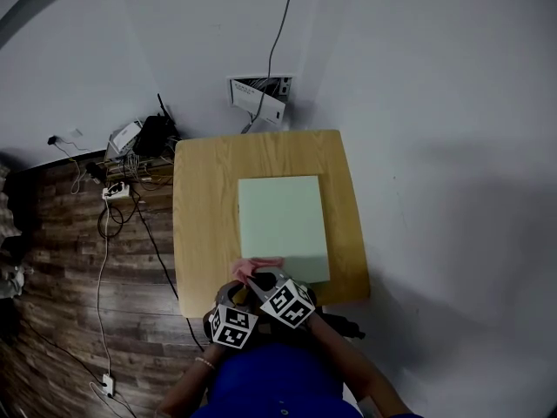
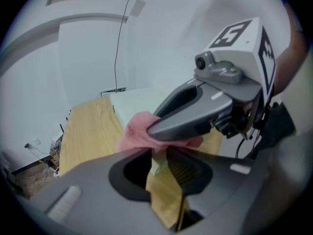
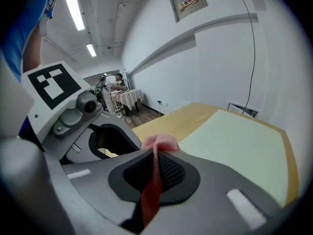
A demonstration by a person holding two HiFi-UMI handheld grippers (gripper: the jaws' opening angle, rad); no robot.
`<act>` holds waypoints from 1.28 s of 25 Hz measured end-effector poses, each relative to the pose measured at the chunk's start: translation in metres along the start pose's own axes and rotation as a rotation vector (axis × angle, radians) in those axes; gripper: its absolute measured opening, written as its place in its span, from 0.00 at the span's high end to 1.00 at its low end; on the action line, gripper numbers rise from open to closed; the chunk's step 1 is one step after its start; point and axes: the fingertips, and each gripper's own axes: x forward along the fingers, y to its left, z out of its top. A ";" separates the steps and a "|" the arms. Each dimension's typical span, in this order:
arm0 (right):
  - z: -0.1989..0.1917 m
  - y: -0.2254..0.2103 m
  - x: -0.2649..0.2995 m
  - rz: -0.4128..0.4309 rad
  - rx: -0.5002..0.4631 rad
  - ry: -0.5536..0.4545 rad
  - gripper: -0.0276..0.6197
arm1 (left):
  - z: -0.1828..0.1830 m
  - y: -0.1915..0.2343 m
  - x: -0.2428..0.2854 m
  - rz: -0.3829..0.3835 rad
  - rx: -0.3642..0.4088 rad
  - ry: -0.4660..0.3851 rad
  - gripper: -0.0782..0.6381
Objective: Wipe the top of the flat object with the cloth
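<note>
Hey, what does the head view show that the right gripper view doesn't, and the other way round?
Only the head view: a tangle of cables and a power strip on the floor. Only the right gripper view: ceiling lights, a framed wall sign, and the right gripper with its jaws shut on the pink cloth. Both: the wooden table and the pale green flat pad.

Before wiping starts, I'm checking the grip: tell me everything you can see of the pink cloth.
The pink cloth is a soft, thin, woven-looking fabric, bunched and creased. The right gripper has its jaws shut on it: a narrow fold runs back between them, and a small puff sticks out past the tips. It sits over the near left corner of the pale green flat object; whether it presses on that surface is unclear.
</note>
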 end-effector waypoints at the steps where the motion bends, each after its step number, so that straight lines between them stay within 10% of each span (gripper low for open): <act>1: -0.002 0.000 0.003 -0.007 0.009 0.007 0.93 | 0.000 0.000 0.000 0.000 0.002 -0.001 0.76; 32: -0.038 -0.041 -0.023 -0.139 -0.001 0.166 0.93 | 0.010 -0.006 0.000 -0.013 0.038 -0.013 0.76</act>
